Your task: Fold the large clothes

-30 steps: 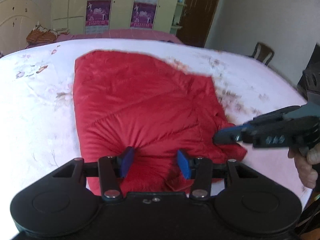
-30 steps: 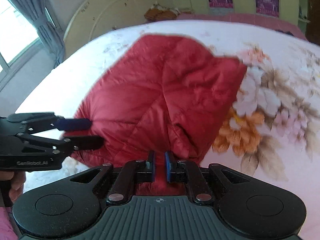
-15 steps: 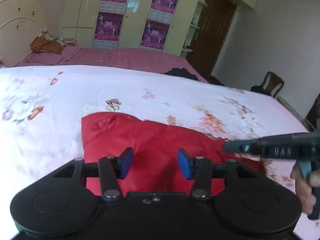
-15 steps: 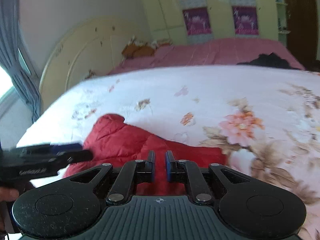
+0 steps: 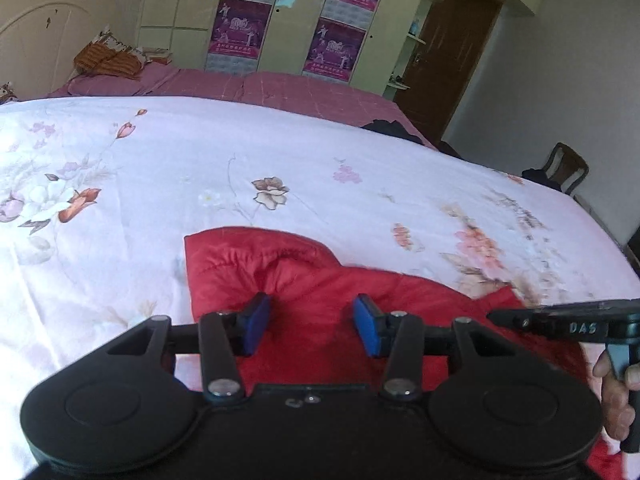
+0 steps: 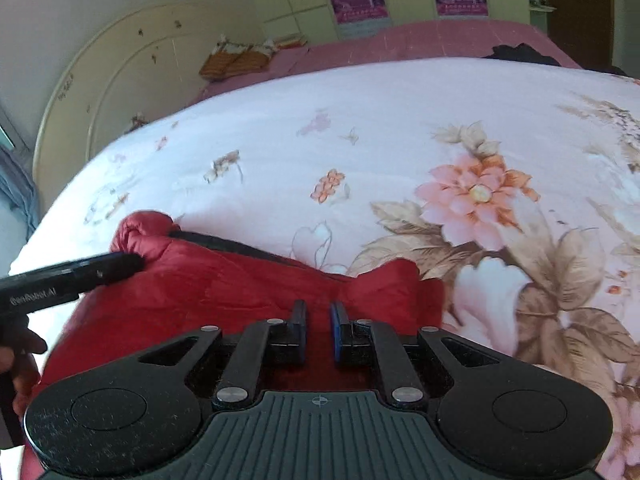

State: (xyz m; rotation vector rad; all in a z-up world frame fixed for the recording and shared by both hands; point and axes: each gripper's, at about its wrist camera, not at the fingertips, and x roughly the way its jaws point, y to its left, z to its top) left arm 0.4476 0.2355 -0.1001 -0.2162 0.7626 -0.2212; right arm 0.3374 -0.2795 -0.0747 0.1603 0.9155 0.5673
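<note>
A red padded jacket (image 5: pixel 320 280) lies folded on the floral bedsheet (image 5: pixel 240 152), close under both grippers. My left gripper (image 5: pixel 308 326) is open, its blue pads spread wide just above the jacket's near part, holding nothing. My right gripper (image 6: pixel 318 330) has its jaws nearly together with a narrow gap, above the jacket (image 6: pixel 224 288); no cloth shows between them. The right gripper also shows at the right edge of the left wrist view (image 5: pixel 560 320). The left gripper shows at the left of the right wrist view (image 6: pixel 72 276), over the jacket's far corner.
The white floral sheet (image 6: pixel 440 128) spreads far ahead and to both sides. A pink bed (image 5: pixel 280 88) with a folded orange blanket (image 5: pixel 108 62) lies beyond. A wardrobe with posters (image 5: pixel 288 12), a brown door (image 5: pixel 448 48) and a chair (image 5: pixel 560 168) stand at the back.
Both grippers have risen and tilted up, so the jacket has dropped to the bottom of both views. The left stays open, the right stays nearly closed.
</note>
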